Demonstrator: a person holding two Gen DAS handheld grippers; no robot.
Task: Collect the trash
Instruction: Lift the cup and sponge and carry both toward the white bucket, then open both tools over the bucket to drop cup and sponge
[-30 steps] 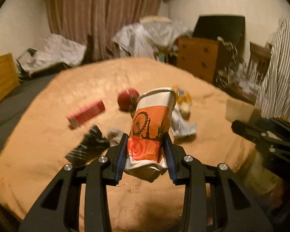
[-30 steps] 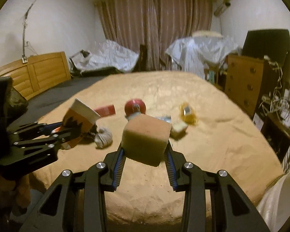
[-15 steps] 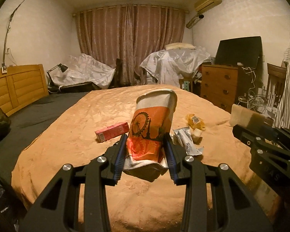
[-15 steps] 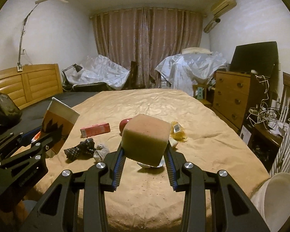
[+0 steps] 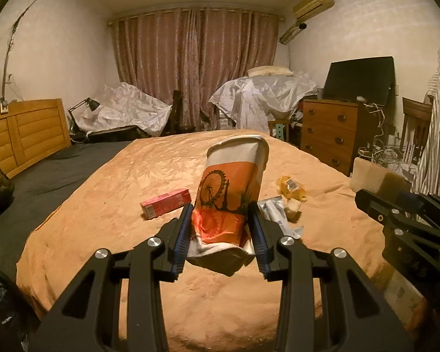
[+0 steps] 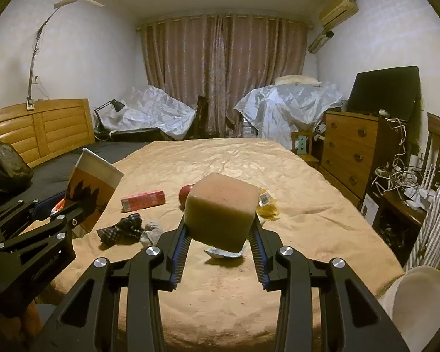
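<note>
At the far left edge of the right wrist view a dark bag [image 6: 3,164] bulges beside the wooden headboard [image 6: 41,132]; I take it for the rubbish bag, though its mouth is hidden. Just right of it in the same view the left tool [image 6: 82,205] holds the crumpled paper cup [image 6: 94,184] aloft, tilted. The left wrist view shows that grip plainly: the left tool [image 5: 221,231] is closed onto the cup's crushed lower half, its pads pressed into both sides, and the paper cup [image 5: 231,187] sits mid-frame above the bed [image 5: 102,205].

Left on the bedspread, going rightward: a red carton [image 6: 143,200], a dark checked cloth [image 6: 123,230] touching a grey sock [image 6: 151,230], a red round thing [image 6: 186,192] half hidden, a crinkled silver wrapper [image 5: 274,211], and a yellow wrapper [image 6: 267,208].

At centre frame of the right wrist view, the right tool [image 6: 220,243] is closed about the lower sides of a tan sponge block [image 6: 221,209], held clear of the bed.

By my reading this is the carry step: both tools are loaded, and several pieces remain to be gathered. The next move calls for swinging both loads left to the bag, finding its opening, and releasing over it one at a time. The cup is already crushed, so the grip needs no tightening.
</note>
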